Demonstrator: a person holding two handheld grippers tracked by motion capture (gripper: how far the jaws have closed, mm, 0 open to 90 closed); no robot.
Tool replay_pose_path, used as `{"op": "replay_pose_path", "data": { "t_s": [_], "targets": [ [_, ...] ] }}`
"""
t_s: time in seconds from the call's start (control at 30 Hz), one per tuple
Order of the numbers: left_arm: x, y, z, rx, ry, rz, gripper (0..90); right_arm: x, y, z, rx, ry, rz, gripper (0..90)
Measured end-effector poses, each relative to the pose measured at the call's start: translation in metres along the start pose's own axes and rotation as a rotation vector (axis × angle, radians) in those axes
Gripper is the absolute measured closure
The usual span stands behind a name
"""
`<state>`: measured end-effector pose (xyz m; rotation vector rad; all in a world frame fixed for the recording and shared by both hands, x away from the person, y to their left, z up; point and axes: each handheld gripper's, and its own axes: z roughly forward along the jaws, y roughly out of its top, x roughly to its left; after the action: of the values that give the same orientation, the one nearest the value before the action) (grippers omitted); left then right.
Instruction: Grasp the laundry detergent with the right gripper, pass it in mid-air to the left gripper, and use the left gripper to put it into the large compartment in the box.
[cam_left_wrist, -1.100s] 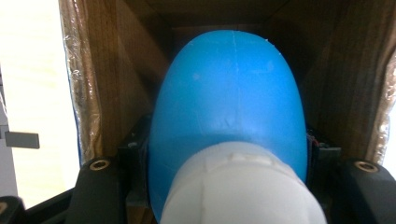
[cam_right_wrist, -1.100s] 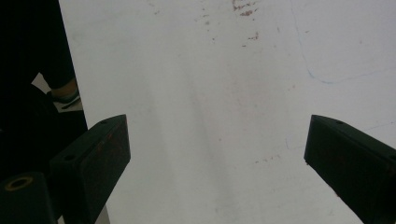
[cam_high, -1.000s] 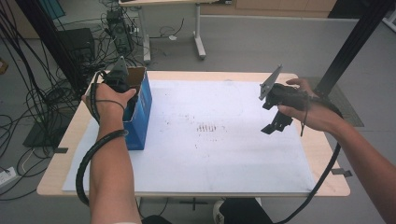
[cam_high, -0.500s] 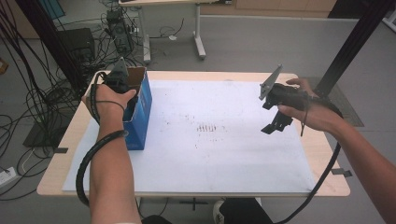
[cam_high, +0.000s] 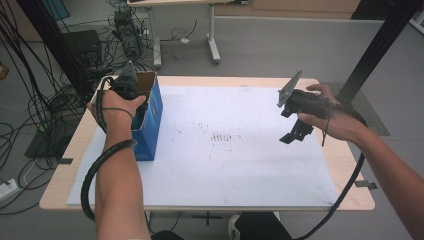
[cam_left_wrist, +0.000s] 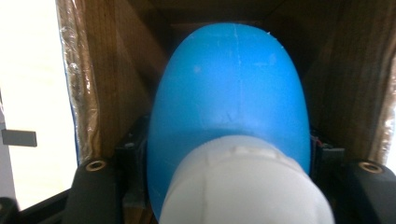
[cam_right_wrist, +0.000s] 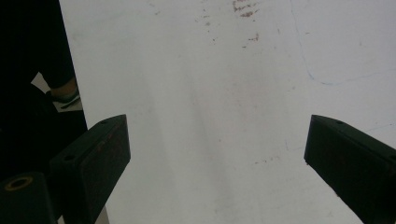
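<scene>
Reaching down into the blue box (cam_high: 149, 125) at the worktop's (cam_high: 327, 165) left edge, the left gripper (cam_left_wrist: 229, 154) has a smooth blue-and-white object (cam_left_wrist: 231, 112) between its jaws; they flank its widest part, apparently clamped on it. The object looks like hard, glossy plastic, rounded like an egg or bulb: probably light and stiff, yet slippery, so the broad middle is the safest hold. Brown cardboard walls (cam_left_wrist: 116, 79) crowd it closely. Over on the right, the right gripper (cam_high: 295, 125) hovers spread wide and empty above the white sheet (cam_high: 235, 165).
</scene>
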<state>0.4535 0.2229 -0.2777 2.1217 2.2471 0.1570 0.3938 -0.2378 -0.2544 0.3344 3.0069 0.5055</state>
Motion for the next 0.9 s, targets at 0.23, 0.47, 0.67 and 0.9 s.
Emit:
{"op": "replay_pose_path", "data": {
  "t_s": [0.23,0.47,0.67,0.9],
  "targets": [
    [0.0,0.0,-0.012,-0.025,0.012,0.002,31.1,0.001,0.001,-0.002,-0.006,-0.001,-0.001,7.0],
    [0.0,-0.003,-0.025,-0.035,0.019,0.007,28.8,0.001,0.002,-0.002,-0.009,-0.003,-0.004,7.0],
    [-0.001,-0.009,-0.034,-0.046,0.011,0.023,25.0,-0.001,0.004,-0.001,-0.01,-0.001,-0.004,7.0],
    [-0.003,-0.017,-0.056,-0.076,-0.004,0.053,16.4,-0.004,0.011,0.001,-0.009,0.009,0.002,6.9]
  ]
}}
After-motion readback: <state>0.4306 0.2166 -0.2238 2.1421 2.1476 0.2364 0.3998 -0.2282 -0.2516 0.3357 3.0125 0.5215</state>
